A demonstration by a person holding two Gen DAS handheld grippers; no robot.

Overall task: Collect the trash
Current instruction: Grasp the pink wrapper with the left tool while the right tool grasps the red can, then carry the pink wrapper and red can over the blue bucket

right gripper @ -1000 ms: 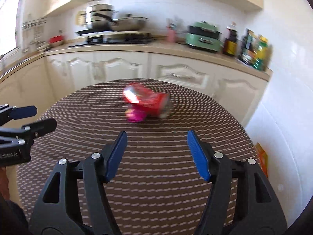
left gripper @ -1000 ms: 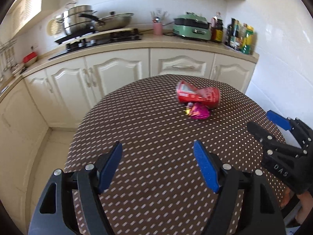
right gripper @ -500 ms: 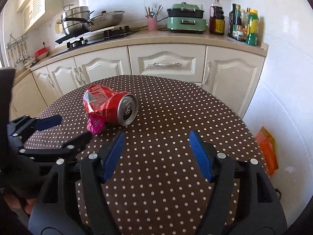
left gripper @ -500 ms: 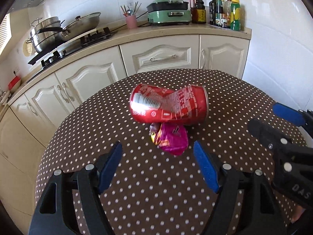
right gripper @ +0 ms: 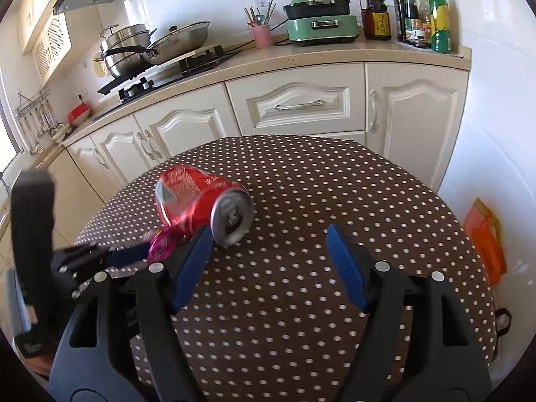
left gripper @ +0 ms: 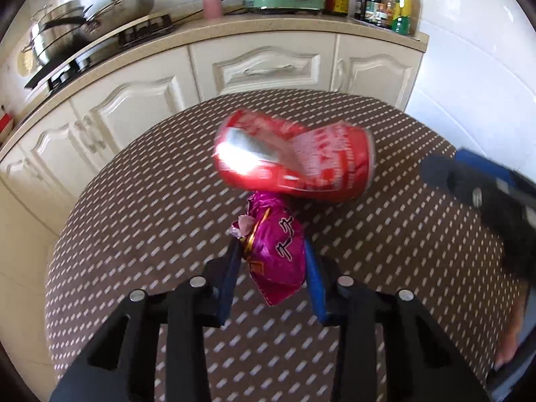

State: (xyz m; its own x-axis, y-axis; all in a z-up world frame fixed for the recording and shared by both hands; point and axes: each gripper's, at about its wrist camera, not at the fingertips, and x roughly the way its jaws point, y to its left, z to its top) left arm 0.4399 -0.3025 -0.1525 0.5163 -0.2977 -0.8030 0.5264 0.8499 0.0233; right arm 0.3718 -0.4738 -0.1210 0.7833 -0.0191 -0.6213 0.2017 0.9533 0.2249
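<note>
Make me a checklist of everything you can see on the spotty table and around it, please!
Surface: round table with a brown, white-dotted cloth.
Job's things: crushed red can lying on its side; pink wrapper right next to it.
Clutter: nothing seen on the table besides these.
Grippers: left tongs closing, their blue pads on either side of the wrapper and up against it; right tongs opening, nothing between them, the can just ahead.
Cables: a dark cord runs along the counter by the pink cup.
Surroundings: cream cabinets, pots on the stove, green cooker, bottles, an orange bag on the floor.
</note>
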